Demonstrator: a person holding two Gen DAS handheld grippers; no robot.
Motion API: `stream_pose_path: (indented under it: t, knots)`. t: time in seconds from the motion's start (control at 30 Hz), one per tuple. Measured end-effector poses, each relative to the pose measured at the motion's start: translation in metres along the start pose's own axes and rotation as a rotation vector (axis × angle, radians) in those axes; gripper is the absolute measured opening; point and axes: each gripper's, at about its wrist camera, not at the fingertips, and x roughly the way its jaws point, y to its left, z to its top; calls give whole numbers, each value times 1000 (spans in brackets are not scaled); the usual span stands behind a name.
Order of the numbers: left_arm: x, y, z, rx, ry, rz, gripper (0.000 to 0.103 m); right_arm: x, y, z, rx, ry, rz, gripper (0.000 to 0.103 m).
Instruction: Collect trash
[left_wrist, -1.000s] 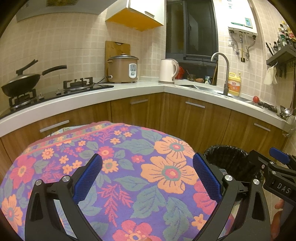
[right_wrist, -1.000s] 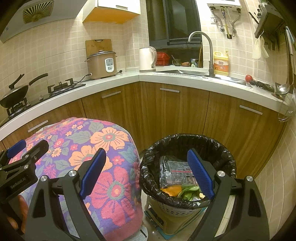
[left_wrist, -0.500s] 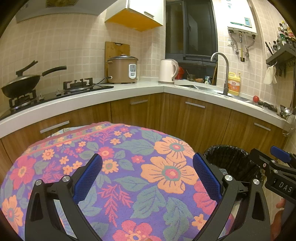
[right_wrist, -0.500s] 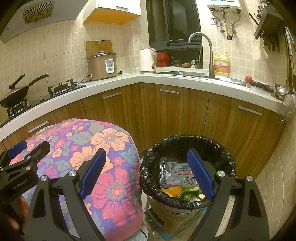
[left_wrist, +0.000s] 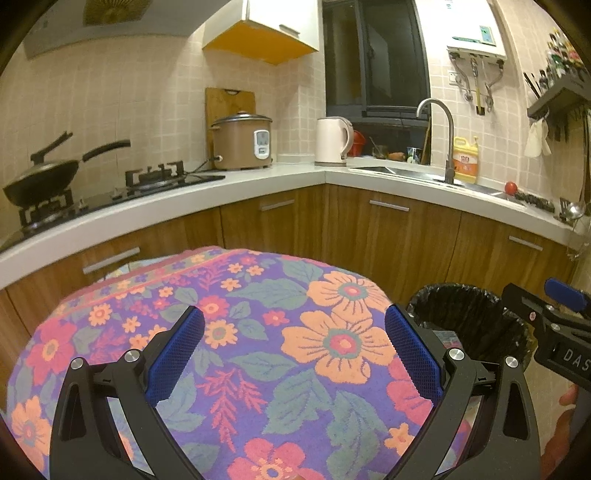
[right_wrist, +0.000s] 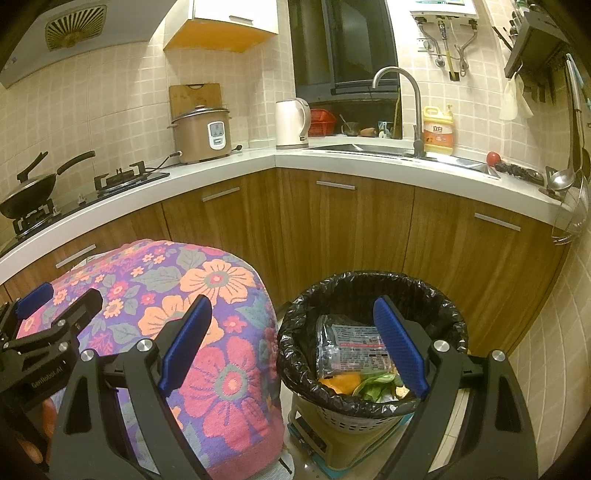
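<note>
Nothing has moved in a way that can be seen since one second ago: both grippers keep the same place and the same opening. The left gripper (left_wrist: 293, 349) hangs over the flower-patterned cloth (left_wrist: 258, 332), its jaws wide apart and with nothing between the blue pads. The right gripper (right_wrist: 291, 349) also has wide jaws and holds nothing; its left finger stands before the cloth and its right finger before the trash bin (right_wrist: 373, 291).

The right wrist view looks into the bin, which is lined with a black bag. Inside it lie a printed plastic wrapper (right_wrist: 351, 349), an orange peel (right_wrist: 340, 382) and some green leaves (right_wrist: 378, 380). The bin stands on the floor just beside the cloth-covered surface, before the wooden cabinets (right_wrist: 332, 229).

The left wrist view shows only the black rim of the bin at the right, partly hidden by the right gripper's body, and its contents are hardly visible there. This view shows more of the top of the cloth, which is bare of trash. In both views the counter carries a rice cooker (left_wrist: 242, 142), a kettle (left_wrist: 332, 142) and a wok (left_wrist: 40, 177) on the stove.
</note>
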Motion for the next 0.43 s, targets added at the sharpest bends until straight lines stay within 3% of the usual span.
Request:
stream_pose_path:
  t: [0.1,0.43]
  knots:
    - [-3,-3,-1,24,-24,21,95,0,0,0,1,-1,1,85]
    - [-1,4,1,-26,0,-41,95,0,0,0,1,-1,0,85]
